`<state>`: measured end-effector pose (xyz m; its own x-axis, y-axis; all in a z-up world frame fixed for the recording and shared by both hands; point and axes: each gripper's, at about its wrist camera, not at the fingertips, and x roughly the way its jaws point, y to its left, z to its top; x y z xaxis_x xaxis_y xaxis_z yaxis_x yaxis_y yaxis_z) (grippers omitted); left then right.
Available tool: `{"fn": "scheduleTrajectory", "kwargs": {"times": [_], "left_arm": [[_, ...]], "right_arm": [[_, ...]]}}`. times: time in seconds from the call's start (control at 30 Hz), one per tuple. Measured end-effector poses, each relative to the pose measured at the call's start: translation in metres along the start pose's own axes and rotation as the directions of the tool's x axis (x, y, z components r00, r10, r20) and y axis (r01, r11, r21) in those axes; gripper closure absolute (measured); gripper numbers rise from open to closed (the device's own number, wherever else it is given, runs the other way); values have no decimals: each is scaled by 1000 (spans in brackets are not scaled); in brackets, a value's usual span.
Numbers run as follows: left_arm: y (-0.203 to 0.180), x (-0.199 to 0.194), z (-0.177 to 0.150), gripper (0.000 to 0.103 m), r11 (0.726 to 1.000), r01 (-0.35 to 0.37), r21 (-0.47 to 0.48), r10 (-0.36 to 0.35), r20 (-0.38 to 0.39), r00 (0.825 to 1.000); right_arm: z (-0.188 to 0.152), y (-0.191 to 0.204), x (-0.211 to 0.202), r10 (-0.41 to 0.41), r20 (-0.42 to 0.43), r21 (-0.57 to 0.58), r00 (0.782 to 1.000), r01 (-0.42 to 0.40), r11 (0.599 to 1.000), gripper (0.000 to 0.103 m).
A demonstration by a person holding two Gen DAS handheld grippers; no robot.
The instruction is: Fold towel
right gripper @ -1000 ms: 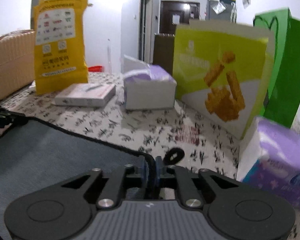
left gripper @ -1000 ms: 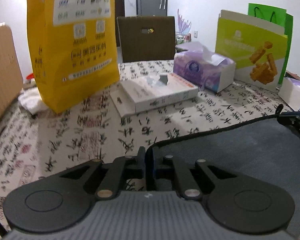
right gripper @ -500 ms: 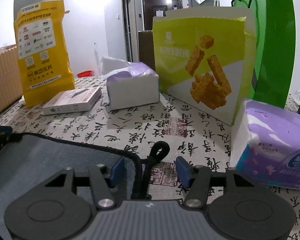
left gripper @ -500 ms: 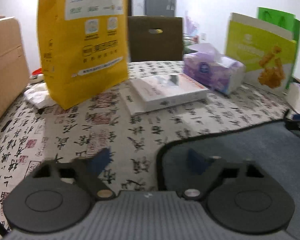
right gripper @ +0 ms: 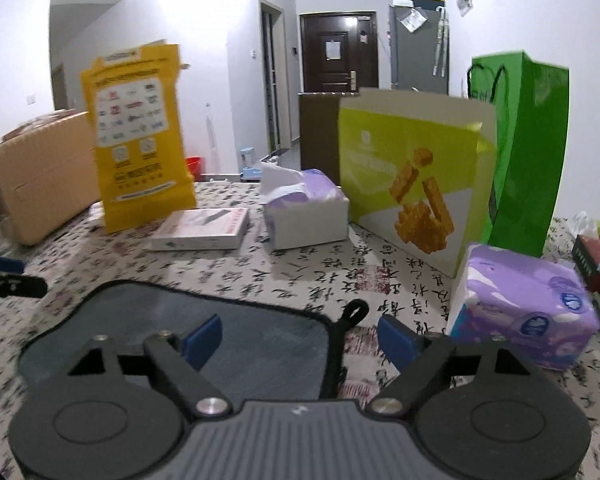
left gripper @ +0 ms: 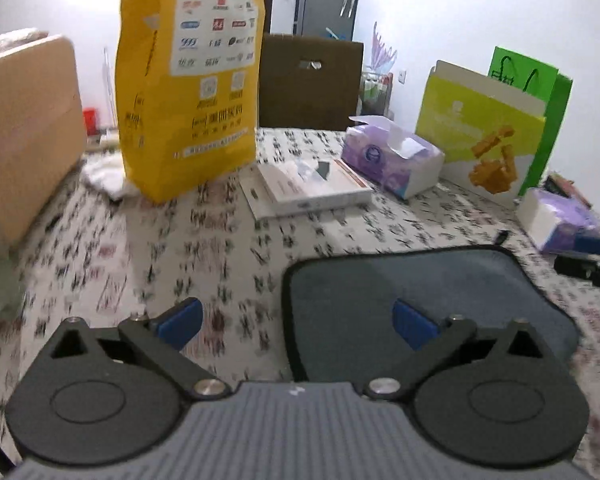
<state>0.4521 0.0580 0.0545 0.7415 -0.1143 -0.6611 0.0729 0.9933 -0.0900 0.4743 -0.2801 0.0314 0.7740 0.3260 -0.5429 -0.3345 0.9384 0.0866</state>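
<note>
Grey towel (left gripper: 412, 288) lies flat on the tabletop (left gripper: 204, 240), low in both frames. The left claw (left gripper: 296, 322) and right claw (right gripper: 300, 338) are both spread apart, holding nothing. If a claw bites only the thin edge or the loop (right gripper: 354, 312), the towel could slip and bunch up.

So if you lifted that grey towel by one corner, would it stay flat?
Probably not. The grey towel looks soft and thin, lying flat on the tablecloth, so it would likely droop. Its corner loop suggests it is light.
</note>
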Motion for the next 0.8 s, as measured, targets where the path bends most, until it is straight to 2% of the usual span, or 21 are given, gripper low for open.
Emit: {"fn": "scheduleTrajectory", "kwargs": {"times": [0.17, 0.37, 0.57, 0.8], "left_arm": [[-5, -38, -16, 0, 1000, 18, 2, -18, 10, 1000], [-13, -79, -41, 0, 999, 45, -19, -44, 37, 998], [-24, -104, -65, 0, 998, 34, -46, -32, 50, 998], [-42, -132, -99, 0, 999, 34, -13, -33, 78, 996]], "right_arm": [[-6, 14, -42, -4, 11, -11, 1000, 4, 1000, 13], [-18, 24, -82, -22, 41, 23, 999, 21, 1000, 13], [-34, 43, -117, -9, 70, 14, 997, 8, 1000, 10], [-60, 58, -159, -17, 122, 18, 992, 15, 1000, 9]]}}
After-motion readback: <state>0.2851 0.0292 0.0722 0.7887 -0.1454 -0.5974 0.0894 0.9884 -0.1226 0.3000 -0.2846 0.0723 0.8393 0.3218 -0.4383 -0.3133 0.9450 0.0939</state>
